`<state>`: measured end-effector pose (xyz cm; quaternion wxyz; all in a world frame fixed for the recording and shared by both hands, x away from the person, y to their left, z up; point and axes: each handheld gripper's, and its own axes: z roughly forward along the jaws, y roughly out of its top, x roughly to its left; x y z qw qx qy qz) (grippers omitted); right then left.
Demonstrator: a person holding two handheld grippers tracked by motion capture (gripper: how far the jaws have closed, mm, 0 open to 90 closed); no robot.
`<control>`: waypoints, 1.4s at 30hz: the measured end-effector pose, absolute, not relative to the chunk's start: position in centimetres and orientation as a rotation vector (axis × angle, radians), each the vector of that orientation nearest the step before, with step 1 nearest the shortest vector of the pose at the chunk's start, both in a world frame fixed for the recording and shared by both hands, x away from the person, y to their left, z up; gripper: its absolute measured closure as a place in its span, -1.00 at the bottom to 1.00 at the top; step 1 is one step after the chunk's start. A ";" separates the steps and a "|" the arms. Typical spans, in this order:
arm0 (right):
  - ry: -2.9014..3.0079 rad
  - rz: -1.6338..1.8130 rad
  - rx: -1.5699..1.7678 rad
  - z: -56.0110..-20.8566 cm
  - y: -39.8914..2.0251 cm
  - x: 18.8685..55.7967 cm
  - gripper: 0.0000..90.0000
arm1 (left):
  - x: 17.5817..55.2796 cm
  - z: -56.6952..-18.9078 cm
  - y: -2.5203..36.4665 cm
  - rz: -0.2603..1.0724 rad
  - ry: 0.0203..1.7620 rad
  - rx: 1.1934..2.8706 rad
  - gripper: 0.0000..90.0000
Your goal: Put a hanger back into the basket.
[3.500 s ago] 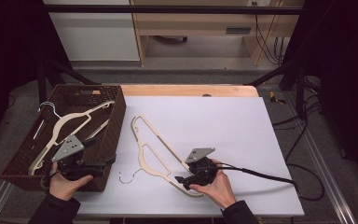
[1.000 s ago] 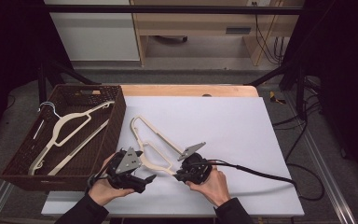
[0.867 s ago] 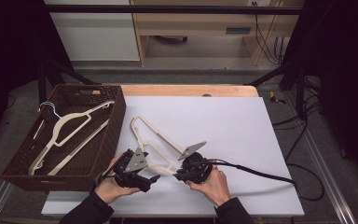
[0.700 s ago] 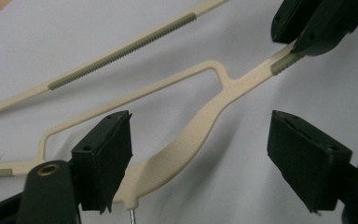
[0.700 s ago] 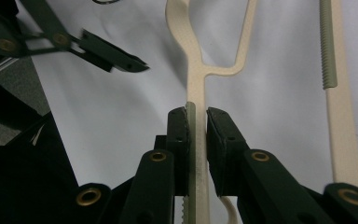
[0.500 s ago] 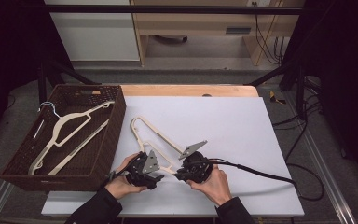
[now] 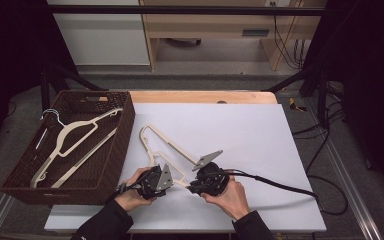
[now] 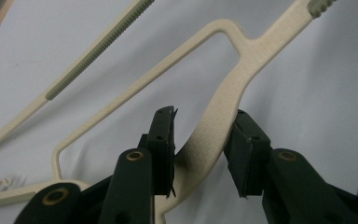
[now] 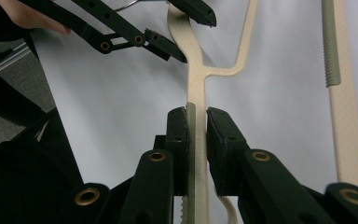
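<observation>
On the near edge of the white counter, two hand-held grippers meet at a cream hanger.

Lying flat on the counter, the hanger sits just right of a brown wicker basket that holds a second hanger. The right hand-held gripper is clamped on one thin arm of the hanger. The left hand-held gripper has just been closing around the curved neck; one pad touches it, the other stands slightly off.

hanger: cream plastic, matt, finely grained
basket: dark brown woven wicker, rough
table: white, smooth, matt
jaws: black, matt plastic
</observation>
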<state>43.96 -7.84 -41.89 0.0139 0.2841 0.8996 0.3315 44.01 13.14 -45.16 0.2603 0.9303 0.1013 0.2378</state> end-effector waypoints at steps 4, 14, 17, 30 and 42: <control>2.792 1.044 0.873 -41.9 -7.8 43.9 0.69 | 43.9 -45.0 13.0 0.657 0.236 2.526 0.50; 2.769 0.981 0.809 -42.4 -7.5 44.1 0.47 | 44.0 -43.8 12.2 0.662 0.178 2.545 0.57; 2.761 0.928 0.781 -42.8 -7.5 44.2 0.61 | 44.1 -43.9 12.0 0.643 0.174 2.548 0.57; 2.779 0.985 0.744 -42.0 -8.2 44.4 0.77 | 44.1 -42.0 13.5 0.561 0.287 2.403 -0.02; 2.793 1.101 0.829 -39.9 -12.3 45.7 0.77 | 42.5 -36.9 18.7 0.563 0.368 2.186 -0.64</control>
